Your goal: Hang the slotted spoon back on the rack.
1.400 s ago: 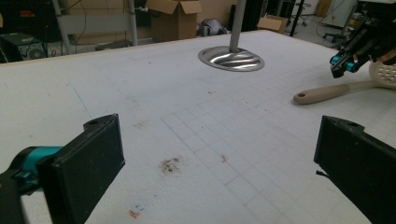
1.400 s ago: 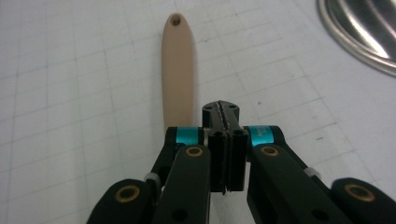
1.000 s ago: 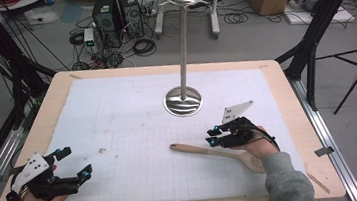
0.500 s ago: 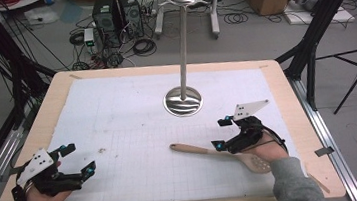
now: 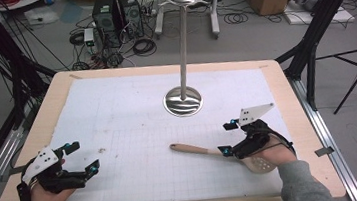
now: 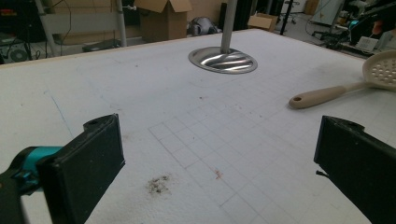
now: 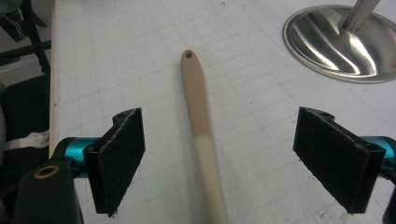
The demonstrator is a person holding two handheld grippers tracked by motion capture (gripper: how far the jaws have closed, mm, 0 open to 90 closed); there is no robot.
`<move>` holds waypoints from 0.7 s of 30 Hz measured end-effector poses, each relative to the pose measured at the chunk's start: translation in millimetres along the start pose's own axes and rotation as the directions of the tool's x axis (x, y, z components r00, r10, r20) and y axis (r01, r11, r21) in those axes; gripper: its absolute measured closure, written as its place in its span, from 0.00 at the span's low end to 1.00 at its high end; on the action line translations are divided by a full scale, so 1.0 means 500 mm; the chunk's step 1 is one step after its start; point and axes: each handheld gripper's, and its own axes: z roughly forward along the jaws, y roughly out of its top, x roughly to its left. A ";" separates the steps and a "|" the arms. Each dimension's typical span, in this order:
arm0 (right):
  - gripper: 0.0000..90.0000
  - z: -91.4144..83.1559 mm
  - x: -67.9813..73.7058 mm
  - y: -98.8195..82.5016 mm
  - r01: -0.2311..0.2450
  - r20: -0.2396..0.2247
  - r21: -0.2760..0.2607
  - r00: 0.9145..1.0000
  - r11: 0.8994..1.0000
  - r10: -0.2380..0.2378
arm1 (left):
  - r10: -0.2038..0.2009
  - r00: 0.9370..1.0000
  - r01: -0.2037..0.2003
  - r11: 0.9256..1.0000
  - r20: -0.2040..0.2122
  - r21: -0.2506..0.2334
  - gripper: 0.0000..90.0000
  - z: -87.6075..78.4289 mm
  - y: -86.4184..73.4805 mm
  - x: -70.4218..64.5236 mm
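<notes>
With your right gripper (image 7: 219,158) wide open over the spoon (image 5: 207,150) lying flat on the mat (image 5: 133,115), and your left gripper (image 6: 219,168) open too, lift straight up and away.

Two handheld grippers, same build. Left gripper (image 5: 79,156): black body, teal accents at the jaw mounts, grey three-cornered plate on top with small dark dots, dark strap or cable trailing by the wrist. Right gripper (image 5: 226,138): black body, teal tips, pale grey three-cornered plate, thin black cable looping behind. In the gripper views the jaws are flat black rectangular pads with a rough, foam-like face, on teal anodised arms; a brass-coloured ring sits on the right one's black housing. Both sleeves grey.
</notes>
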 end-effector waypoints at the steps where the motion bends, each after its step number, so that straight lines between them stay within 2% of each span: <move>1: 0.18 0.000 0.000 -0.001 0.003 -0.001 0.004 1.000 1.000 -0.003 | 0.000 1.000 0.000 1.000 0.000 -0.001 0.02 0.000 0.000 0.000; 7: 0.17 -0.001 -0.001 -0.002 0.019 -0.007 0.022 1.000 1.000 -0.019 | -0.002 1.000 0.002 1.000 -0.002 0.000 0.02 -0.001 -0.002 0.000; 10: 0.17 0.000 0.000 -0.003 0.023 -0.008 0.048 1.000 0.999 -0.023 | 0.002 1.000 -0.002 1.000 0.013 -0.006 0.02 -0.004 -0.001 0.000; 21: 0.17 0.001 -0.002 -0.007 0.041 -0.008 0.114 0.999 0.993 -0.040 | -0.003 1.000 0.003 1.000 0.008 -0.004 0.02 -0.004 -0.003 -0.002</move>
